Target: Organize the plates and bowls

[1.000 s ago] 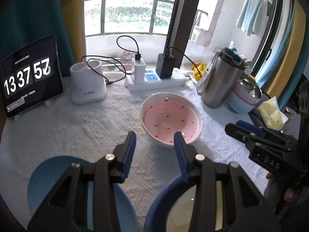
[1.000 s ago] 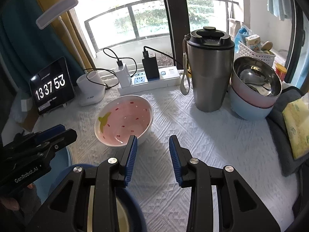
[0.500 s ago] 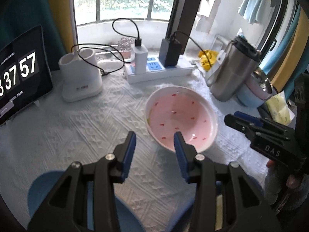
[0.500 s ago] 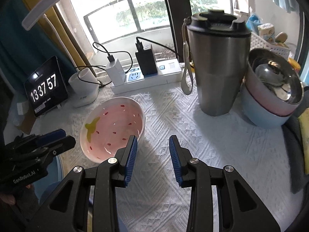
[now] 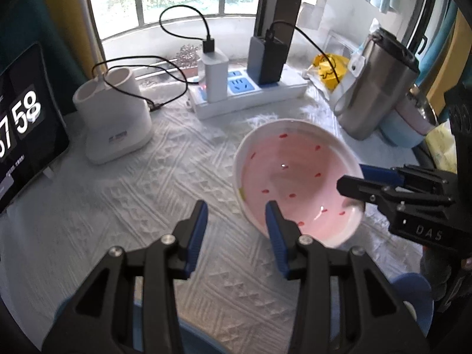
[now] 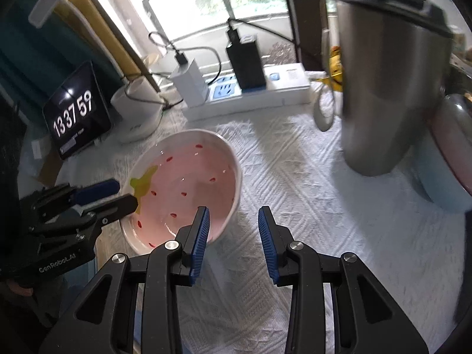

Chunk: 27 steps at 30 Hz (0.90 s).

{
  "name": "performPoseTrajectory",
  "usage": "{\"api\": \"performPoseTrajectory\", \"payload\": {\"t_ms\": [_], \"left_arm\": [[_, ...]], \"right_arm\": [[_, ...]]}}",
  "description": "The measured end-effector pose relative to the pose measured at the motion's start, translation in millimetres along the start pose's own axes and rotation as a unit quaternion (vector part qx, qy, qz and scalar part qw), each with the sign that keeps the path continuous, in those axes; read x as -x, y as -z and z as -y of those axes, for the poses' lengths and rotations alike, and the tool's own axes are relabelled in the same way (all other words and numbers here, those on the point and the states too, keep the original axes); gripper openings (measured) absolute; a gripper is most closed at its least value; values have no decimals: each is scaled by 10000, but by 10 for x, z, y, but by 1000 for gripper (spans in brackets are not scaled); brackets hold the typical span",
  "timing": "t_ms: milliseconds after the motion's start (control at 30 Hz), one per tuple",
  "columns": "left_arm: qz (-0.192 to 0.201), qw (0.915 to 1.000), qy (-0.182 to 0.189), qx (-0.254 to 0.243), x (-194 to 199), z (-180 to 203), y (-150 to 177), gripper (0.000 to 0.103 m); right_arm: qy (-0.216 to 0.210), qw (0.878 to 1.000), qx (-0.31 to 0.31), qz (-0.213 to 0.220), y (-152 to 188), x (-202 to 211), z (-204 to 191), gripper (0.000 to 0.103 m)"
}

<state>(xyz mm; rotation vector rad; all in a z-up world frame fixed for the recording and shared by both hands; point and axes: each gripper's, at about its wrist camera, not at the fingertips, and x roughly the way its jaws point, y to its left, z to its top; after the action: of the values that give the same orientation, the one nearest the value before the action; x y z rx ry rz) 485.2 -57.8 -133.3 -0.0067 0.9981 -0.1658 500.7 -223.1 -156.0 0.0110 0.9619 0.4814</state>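
Right wrist: empty pink bowl (image 6: 188,183).

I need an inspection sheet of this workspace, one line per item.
Surface: white textured tablecloth.
Job's things: pink bowl upright; stacked bowls behind the steel tumbler; blue plate at the near edge.
Clutter: clock tablet, white holder.
Grippers: left hand-held gripper and right hand-held gripper open, empty, either side of the bowl.
Cables: two chargers in the power strip.
Surroundings: window, balcony railing.
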Motion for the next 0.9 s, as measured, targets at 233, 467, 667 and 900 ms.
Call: {"api": "performPoseTrajectory", "payload": {"t_ms": [233,467,667,900], "left_arm": [[-116,9995,-44,-294,-141,74,-59,42],[-59,9983,-73,-570,-226,153,-67,41],[47,9977,-16,-682,-243,178,-66,32],[126,9977,-33,-665,-241,167,-66,26]], "right_arm": [[81,9997,126,-209,-75,-154,-20,36],[145,9993,228,-240,-125,-295,-28,36],[141,9990,351,-226,-117,-393,-81,22],[277,9985,468,-111,-106,-422,-119,20]]}}
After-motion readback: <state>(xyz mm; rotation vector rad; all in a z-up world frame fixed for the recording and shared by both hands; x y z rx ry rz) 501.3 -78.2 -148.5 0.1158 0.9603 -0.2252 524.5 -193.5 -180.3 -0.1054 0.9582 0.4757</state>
